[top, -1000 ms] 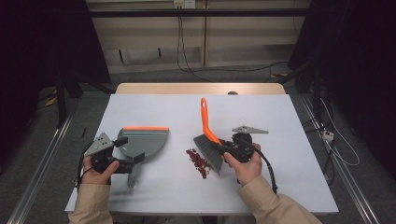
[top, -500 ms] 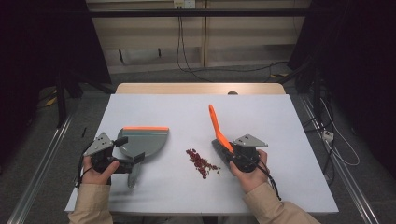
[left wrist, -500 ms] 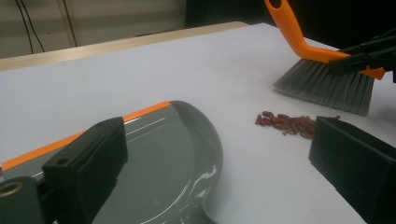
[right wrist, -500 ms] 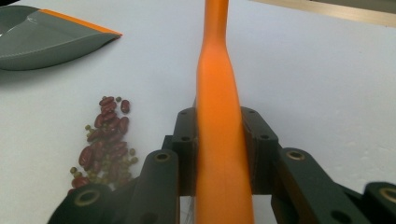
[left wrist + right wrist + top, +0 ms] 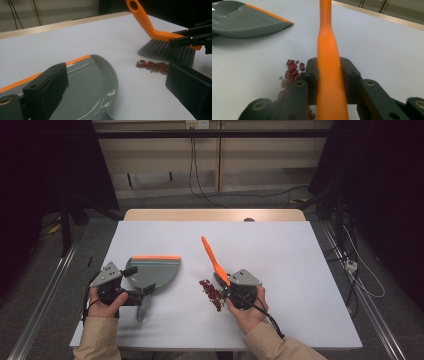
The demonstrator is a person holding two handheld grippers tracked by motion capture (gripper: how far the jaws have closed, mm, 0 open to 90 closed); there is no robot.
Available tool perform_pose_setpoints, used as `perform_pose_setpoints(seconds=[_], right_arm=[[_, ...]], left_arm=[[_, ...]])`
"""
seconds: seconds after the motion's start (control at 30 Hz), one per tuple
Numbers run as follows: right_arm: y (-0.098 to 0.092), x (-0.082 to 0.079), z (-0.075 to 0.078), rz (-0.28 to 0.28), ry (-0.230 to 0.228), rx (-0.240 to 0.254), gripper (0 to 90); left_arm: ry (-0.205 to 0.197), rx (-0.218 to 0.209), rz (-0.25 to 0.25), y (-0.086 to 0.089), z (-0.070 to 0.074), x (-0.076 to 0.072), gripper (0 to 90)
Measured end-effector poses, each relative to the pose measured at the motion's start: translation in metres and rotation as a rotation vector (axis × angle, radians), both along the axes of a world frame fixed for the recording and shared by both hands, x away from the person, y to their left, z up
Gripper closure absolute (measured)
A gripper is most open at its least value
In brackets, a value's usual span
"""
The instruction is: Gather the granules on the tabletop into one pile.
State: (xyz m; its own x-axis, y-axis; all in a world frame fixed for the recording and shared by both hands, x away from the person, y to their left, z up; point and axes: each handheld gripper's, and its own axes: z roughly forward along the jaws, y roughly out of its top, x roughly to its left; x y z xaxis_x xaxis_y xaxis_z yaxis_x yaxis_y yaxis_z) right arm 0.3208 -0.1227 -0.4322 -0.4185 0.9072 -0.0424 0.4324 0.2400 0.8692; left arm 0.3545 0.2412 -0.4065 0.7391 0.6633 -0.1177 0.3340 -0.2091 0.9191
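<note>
Mid-sweep: right gripper (image 5: 229, 290) clenched on brush (image 5: 214, 261) just right of beans (image 5: 211, 293), left gripper (image 5: 136, 292) grasping dustpan (image 5: 152, 270) set well left of them, next calling for a leftward push into that pan.

a: how's the light?
b: table (image 5: 300, 270) brightly lit from above, room around it dark.
a: sharpness?
b: soft glare on the dustpan (image 5: 85, 85); near jaws and brush handle (image 5: 329, 82) blurred.
</note>
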Motion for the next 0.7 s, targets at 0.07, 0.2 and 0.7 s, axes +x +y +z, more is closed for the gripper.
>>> perform_pose_setpoints(seconds=[0.07,0.2,0.7], right_arm=[[0.001,0.000,0.000,-0.005,-0.002,0.004,71.2],[0.003,0.002,-0.001,-0.005,-0.006,0.017,71.2],[0.015,0.007,-0.001,0.018,0.003,0.052,71.2]], left_arm=[[-0.001,0.002,0.000,0.000,0.000,0.000,4.3],[0.002,0.003,-0.004,0.000,0.000,0.000,4.3],[0.002,0.002,-0.002,0.000,0.000,0.000,4.3]])
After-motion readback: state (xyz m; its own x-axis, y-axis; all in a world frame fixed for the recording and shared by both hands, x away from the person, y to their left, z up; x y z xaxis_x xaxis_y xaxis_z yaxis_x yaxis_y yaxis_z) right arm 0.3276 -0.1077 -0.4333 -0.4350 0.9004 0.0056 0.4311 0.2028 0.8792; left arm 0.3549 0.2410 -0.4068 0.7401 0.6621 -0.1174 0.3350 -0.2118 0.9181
